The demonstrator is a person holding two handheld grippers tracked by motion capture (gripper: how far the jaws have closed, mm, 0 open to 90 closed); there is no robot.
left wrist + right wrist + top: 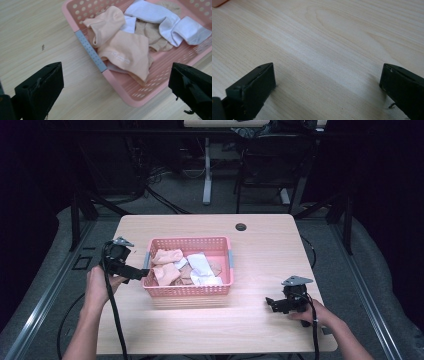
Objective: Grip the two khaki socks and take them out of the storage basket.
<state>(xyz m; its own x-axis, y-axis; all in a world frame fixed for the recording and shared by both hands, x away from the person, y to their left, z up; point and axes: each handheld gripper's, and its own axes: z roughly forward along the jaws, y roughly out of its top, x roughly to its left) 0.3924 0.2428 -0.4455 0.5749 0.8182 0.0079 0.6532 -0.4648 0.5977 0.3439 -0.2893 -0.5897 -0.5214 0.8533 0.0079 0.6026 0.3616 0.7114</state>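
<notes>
A pink plastic basket (pixel 222 245) sits mid-table, holding peach socks (pixel 167 256), white socks (pixel 200 262) and beige ones. My left gripper (pixel 140 272) hovers at the basket's left edge, open, its jaws wide apart with nothing between them. In the left gripper view the basket's rim (pixel 75 27) with a grey handle (pixel 91 51) lies ahead, a peach sock (pixel 127 53) and white socks (pixel 162 23) inside. My right gripper (pixel 272 303) rests low over the bare table (pixel 324 50) at the front right, open and holding nothing.
The light wooden table (pixel 260 245) has a dark cable hole (pixel 241 226) near its far edge. Black cables (pixel 114 310) trail from both grippers over the front edge. Table legs and chairs stand on the grey floor beyond.
</notes>
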